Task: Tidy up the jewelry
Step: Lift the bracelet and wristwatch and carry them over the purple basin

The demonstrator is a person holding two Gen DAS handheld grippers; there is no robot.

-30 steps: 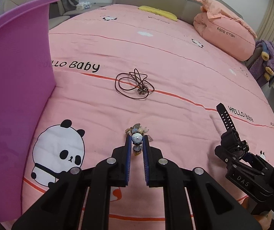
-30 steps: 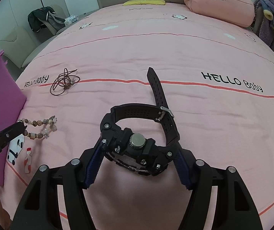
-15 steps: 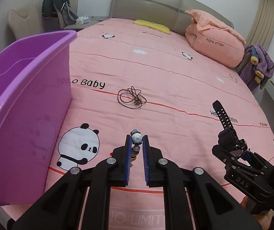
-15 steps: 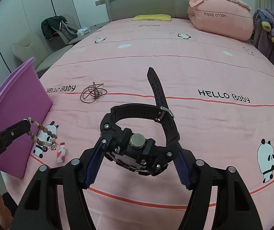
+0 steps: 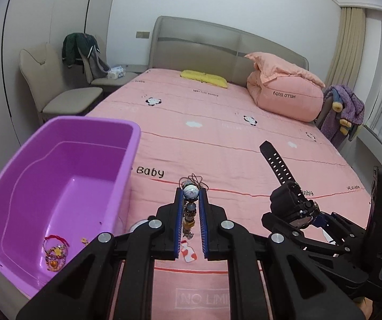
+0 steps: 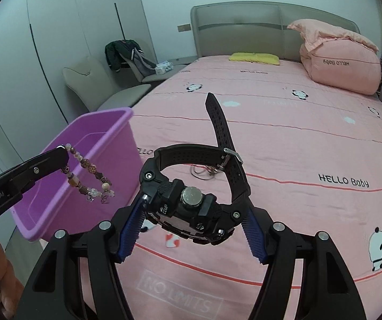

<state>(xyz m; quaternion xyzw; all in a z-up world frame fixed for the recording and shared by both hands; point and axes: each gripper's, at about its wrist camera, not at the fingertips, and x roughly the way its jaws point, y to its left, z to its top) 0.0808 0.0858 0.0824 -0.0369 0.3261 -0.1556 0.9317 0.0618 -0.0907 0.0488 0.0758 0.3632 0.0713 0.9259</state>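
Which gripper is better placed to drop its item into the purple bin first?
Probably left. The left gripper, shut on the bead bracelet, hangs beside the purple bin. The right gripper, holding the black watch, is farther away.

Both wrist views downward, sharing bed [image 5: 217,138], bin [image 6: 105,133]

On the pink bedspread [image 6: 311,138] I read "HELLO Baby" in black and, near its foot, faint "NO LIMITS". The rolled pink quilt [image 6: 343,66] bore "HELLO Baby" upside down. My left gripper [image 6: 64,157] carried "GenRobot.AI" along its side.
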